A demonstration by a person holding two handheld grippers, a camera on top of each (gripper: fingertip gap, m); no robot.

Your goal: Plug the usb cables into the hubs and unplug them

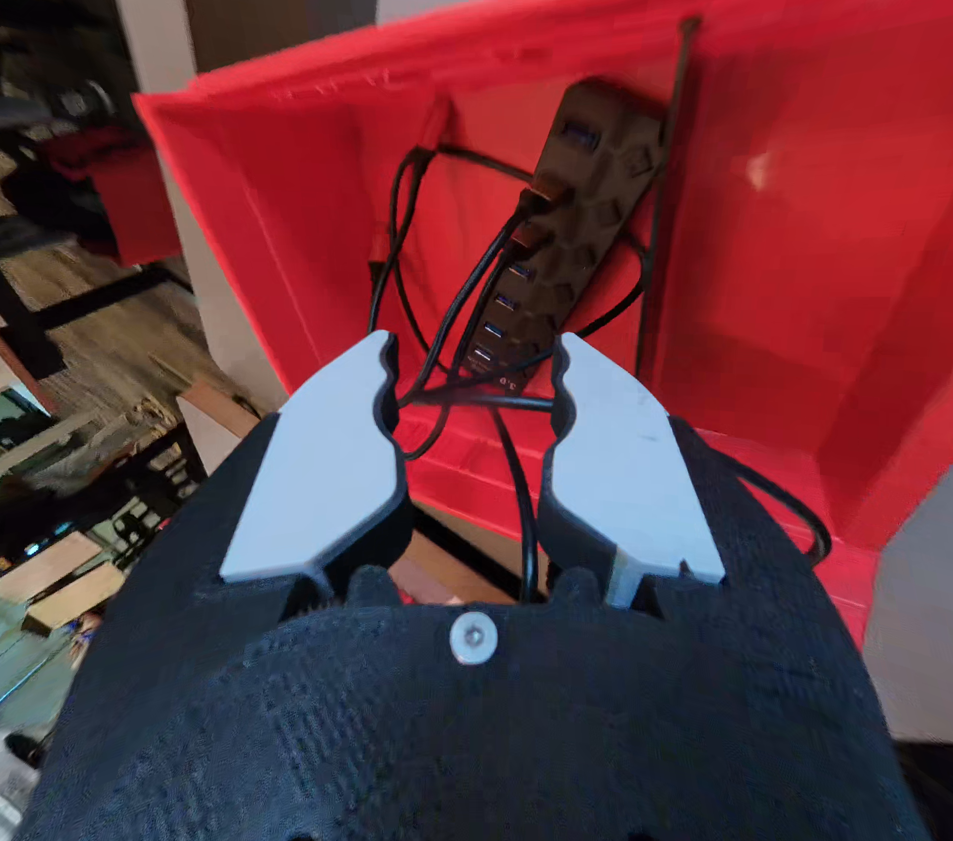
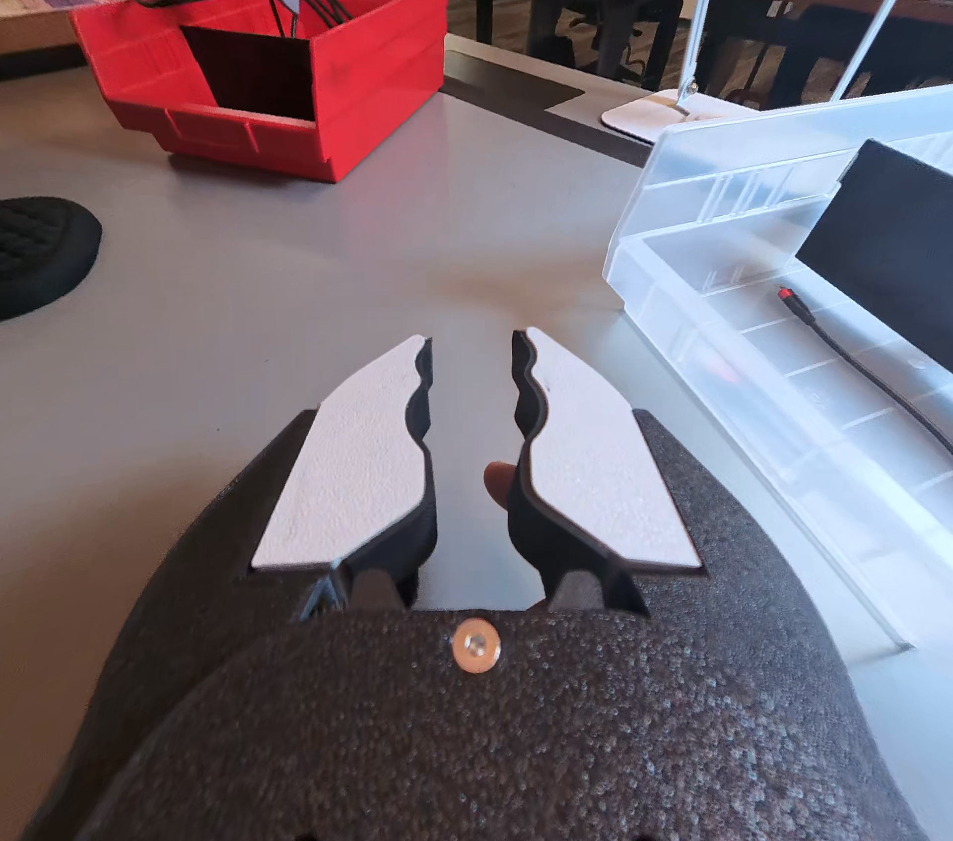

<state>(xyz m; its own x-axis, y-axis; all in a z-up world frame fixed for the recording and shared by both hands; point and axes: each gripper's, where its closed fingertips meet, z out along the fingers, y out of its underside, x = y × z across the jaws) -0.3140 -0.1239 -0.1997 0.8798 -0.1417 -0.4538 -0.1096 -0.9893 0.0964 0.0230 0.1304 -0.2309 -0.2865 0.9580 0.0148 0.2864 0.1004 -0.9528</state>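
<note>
My left gripper [image 1: 474, 373], jaws apart and empty, hangs over the red bin [image 1: 825, 249]; the hub [image 1: 577, 228] inside runs lengthwise dead ahead, while my right gripper [image 2: 472, 347], also released, is well apart.

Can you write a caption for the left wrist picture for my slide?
Open left gripper reaches into a red bin toward a black USB hub with two cables plugged in.

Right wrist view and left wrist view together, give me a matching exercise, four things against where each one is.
Things:
1. USB hub
2. red-tipped cable
3. left gripper
4. right gripper

Places:
A. in the clear bin
B. over bare grey table
C. in the red bin, two cables plugged in
D. at the red bin's opening, open

Pairs: 1-C, 2-A, 3-D, 4-B
</note>
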